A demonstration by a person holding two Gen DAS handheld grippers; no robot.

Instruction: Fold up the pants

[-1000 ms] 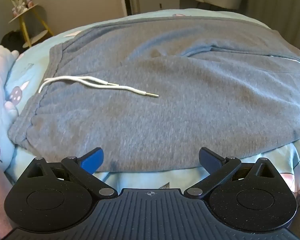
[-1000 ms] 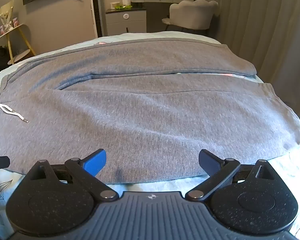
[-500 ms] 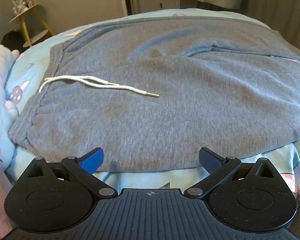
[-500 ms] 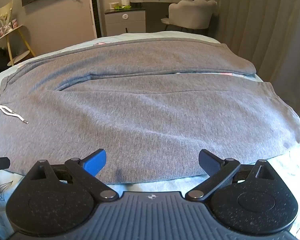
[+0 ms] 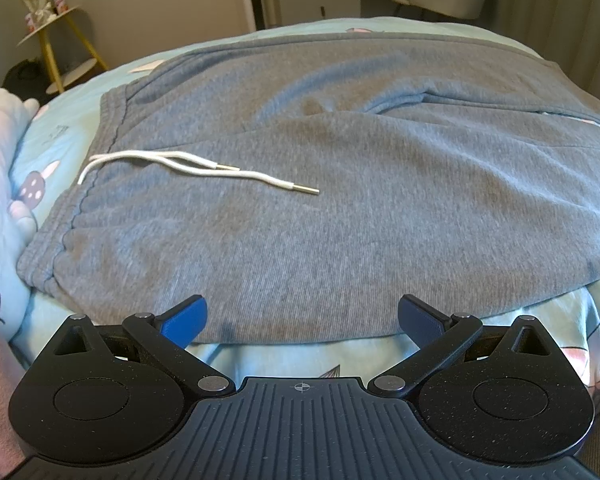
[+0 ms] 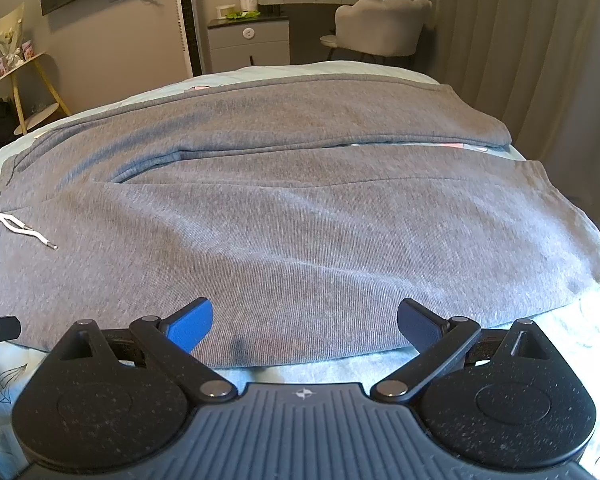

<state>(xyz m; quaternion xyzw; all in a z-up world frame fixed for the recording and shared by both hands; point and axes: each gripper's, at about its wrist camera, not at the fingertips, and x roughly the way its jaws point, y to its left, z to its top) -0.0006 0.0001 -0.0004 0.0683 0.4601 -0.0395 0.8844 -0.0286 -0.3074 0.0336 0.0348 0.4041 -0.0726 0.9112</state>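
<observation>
Grey knit sweatpants [image 5: 340,208] were laid flat across the pale blue printed bedsheet [image 5: 260,354], both legs side by side, unfolded. White drawstring [image 5: 188,166] was seen loose on the pants just inside the waistband [image 5: 66,236]. Left gripper [image 5: 302,318] was held at the pants' near edge close to the waistband, released, nothing between the jaws. Right gripper [image 6: 304,318] was held at the same near edge further toward the cuffs [image 6: 572,232], also spread wide and empty. No fold judged done yet; near edge ungrasped. Leg-over-leg fold and lengthwise folds judged left.
</observation>
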